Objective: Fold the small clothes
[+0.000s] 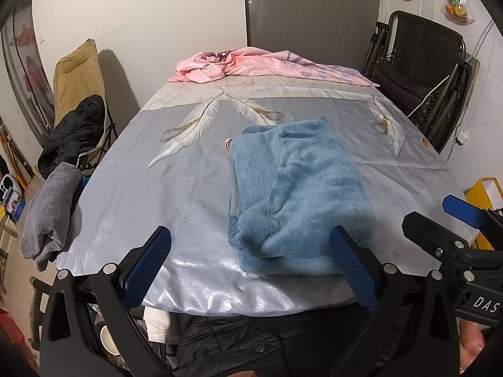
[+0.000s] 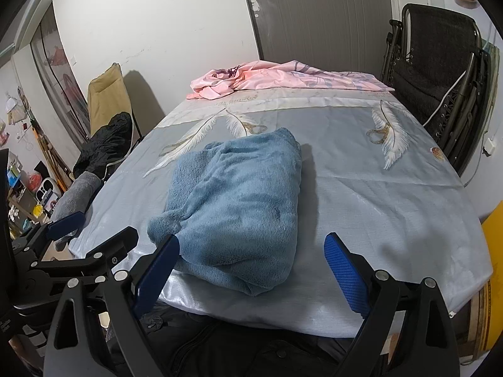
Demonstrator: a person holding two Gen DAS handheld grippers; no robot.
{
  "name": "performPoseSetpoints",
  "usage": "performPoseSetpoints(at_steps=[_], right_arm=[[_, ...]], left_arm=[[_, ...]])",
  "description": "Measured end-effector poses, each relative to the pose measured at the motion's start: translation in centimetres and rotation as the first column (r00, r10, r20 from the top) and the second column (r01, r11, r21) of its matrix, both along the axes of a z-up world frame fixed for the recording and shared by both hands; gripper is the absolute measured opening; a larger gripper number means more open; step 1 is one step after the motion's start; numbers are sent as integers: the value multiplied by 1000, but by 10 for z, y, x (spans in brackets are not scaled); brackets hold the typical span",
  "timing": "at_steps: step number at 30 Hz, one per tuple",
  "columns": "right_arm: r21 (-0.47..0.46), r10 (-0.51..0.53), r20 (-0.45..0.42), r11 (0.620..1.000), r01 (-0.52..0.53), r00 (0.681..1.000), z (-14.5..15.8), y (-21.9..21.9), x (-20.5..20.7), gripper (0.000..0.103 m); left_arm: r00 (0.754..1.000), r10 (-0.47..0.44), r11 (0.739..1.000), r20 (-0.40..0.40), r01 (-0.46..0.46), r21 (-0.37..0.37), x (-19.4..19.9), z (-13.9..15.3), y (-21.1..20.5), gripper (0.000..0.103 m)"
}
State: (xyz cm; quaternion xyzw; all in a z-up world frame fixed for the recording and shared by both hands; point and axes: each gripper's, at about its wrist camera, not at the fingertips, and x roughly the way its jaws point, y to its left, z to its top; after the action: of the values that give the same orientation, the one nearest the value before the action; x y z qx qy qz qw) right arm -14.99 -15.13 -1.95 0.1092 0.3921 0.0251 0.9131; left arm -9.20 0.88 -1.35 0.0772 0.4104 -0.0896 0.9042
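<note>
Since the blue fleece garment [image 2: 239, 201] already lies folded near the front edge of the table [image 2: 377, 188], keep your left gripper [image 1: 251, 267] and right gripper [image 2: 251, 267] spread wide, empty, and press stray corners flat gently.

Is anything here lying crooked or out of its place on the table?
Yes. The grey cloth hangs half off the table's left edge, and a pink sheet lies crumpled at the far end. The folded blue garment lies neat.
</note>
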Motion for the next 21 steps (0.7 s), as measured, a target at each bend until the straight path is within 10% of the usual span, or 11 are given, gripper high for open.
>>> performPoseSetpoints(at_steps=[21], right_arm=[[2,-2,0,1000,2,1000,-1,0,1,94]], left_arm=[[1000,-6,1000,-9,6,-5,1,-4,0,98]])
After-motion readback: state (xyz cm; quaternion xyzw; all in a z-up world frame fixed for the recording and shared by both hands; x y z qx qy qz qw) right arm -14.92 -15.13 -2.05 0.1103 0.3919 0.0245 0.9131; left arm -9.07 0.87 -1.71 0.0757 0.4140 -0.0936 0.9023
